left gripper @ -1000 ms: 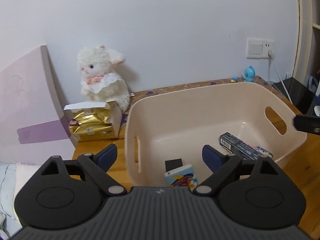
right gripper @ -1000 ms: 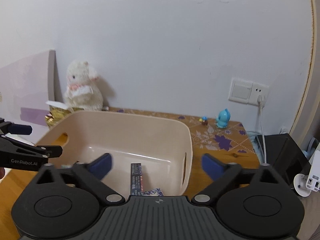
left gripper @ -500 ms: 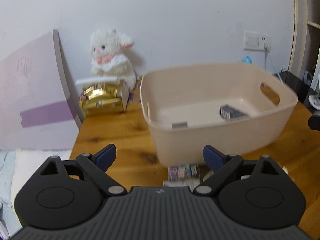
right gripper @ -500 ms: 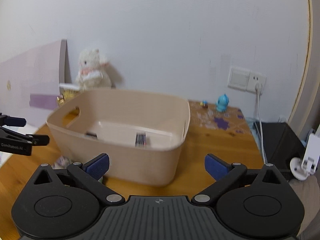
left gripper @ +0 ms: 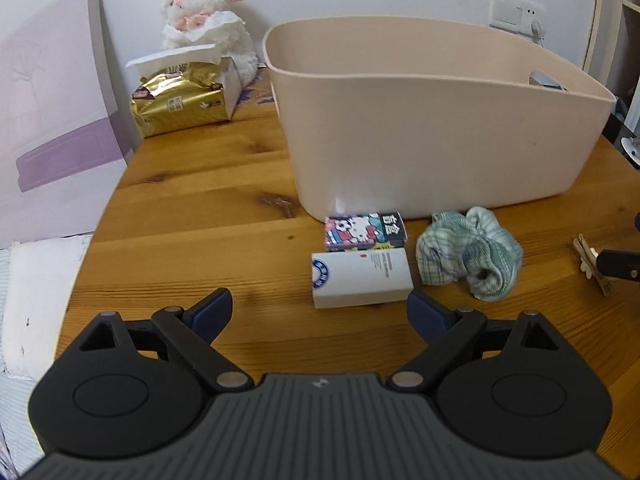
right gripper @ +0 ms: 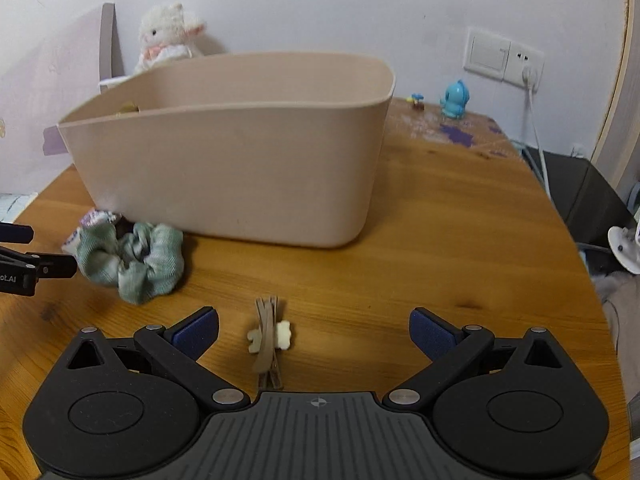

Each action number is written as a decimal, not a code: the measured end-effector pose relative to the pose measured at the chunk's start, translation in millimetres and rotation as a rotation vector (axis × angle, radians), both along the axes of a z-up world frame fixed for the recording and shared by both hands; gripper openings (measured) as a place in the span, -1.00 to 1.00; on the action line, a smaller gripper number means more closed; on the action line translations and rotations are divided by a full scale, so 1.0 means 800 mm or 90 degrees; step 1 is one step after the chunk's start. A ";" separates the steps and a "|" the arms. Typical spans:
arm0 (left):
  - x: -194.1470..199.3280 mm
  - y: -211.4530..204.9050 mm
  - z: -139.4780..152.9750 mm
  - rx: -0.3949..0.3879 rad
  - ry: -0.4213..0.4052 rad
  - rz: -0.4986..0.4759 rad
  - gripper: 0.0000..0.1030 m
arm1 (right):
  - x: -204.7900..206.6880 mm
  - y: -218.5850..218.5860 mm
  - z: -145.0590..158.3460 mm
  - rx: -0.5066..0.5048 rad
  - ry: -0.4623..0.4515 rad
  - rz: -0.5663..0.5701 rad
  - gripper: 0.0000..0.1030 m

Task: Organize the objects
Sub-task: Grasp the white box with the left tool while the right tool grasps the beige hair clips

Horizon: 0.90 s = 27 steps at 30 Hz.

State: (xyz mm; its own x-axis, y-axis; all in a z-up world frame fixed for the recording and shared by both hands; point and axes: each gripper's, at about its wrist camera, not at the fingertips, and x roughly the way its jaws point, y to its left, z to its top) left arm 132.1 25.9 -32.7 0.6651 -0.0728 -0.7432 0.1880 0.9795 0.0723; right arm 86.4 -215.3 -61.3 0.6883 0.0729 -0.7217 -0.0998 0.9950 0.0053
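Observation:
A beige plastic bin point(left gripper: 420, 120) point(right gripper: 240, 152) stands on the wooden table point(left gripper: 192, 208). In front of it lie a Hello Kitty box point(left gripper: 364, 231), a white box point(left gripper: 360, 278), a green scrunchie point(left gripper: 468, 252) point(right gripper: 132, 256) and a wooden clip point(left gripper: 590, 264) point(right gripper: 268, 340). My left gripper point(left gripper: 319, 314) is open and empty, low over the table just before the white box. My right gripper point(right gripper: 314, 332) is open and empty, with the wooden clip lying between its fingers. Each gripper shows at the edge of the other's view.
A white plush bunny point(left gripper: 208, 12) and a gold tissue pack point(left gripper: 180, 100) sit at the back left by a lilac board point(left gripper: 48, 112). A blue figurine point(right gripper: 454, 100), a wall socket point(right gripper: 504, 58) and a cable are at the back right.
Both grippers have pulled back from above the bin and dropped low to the table. The loose objects in front of the bin have come into view.

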 end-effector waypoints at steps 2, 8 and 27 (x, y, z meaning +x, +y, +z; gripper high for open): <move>0.002 -0.002 -0.005 -0.006 0.004 -0.003 0.84 | 0.004 0.003 -0.005 -0.007 0.007 0.003 0.99; 0.010 -0.012 -0.020 -0.013 0.013 -0.001 0.84 | 0.011 0.016 -0.017 -0.027 0.023 0.011 0.80; 0.019 -0.013 -0.017 -0.049 -0.012 -0.001 0.18 | 0.003 0.022 -0.010 -0.003 -0.002 0.038 -0.56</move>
